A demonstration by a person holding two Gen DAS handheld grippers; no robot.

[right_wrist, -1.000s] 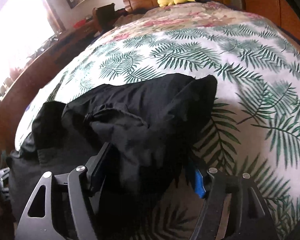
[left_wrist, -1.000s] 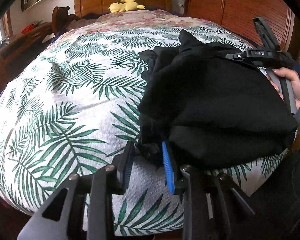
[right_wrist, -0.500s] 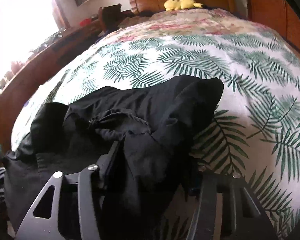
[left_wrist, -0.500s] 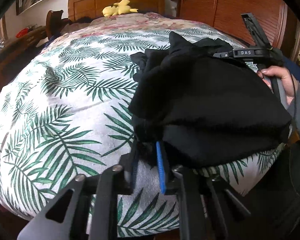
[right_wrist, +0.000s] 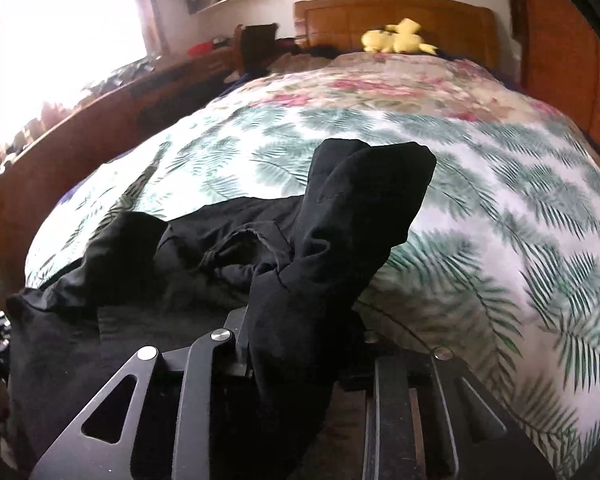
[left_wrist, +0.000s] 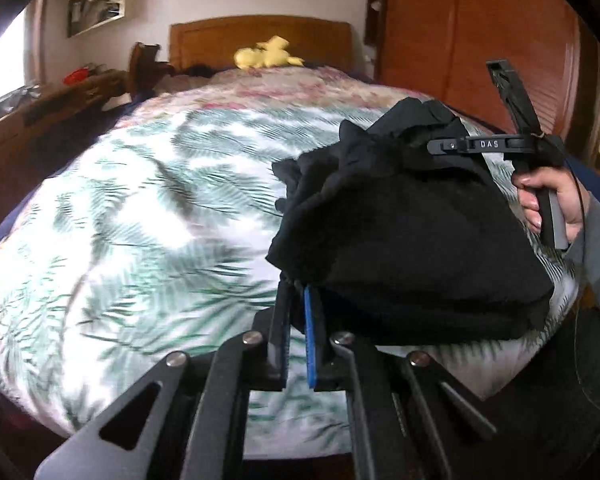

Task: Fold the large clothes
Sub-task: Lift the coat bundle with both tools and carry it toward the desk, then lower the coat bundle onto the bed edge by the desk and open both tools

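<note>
A large black garment (left_wrist: 412, 240) lies bunched at the near right part of the bed, lifted off the cover. My left gripper (left_wrist: 296, 300) is shut on its near left edge, the fingers (left_wrist: 310, 332) almost together with cloth pinched between them. My right gripper (right_wrist: 300, 320) is shut on a thick fold of the same garment (right_wrist: 340, 220), which drapes over and hides its fingertips. The right gripper also shows in the left wrist view (left_wrist: 496, 146), held by a hand at the garment's far right side.
The bed cover (left_wrist: 140, 220) has a green palm-leaf print, with a floral cover further back. A yellow plush toy (right_wrist: 396, 38) lies by the wooden headboard (left_wrist: 260, 40). A wooden wardrobe (left_wrist: 480, 40) stands at the right, wooden furniture (right_wrist: 100, 112) along the left.
Both grippers closed on the black garment and rose, lifting it off the bed. The fold in my right gripper now stands up higher.
</note>
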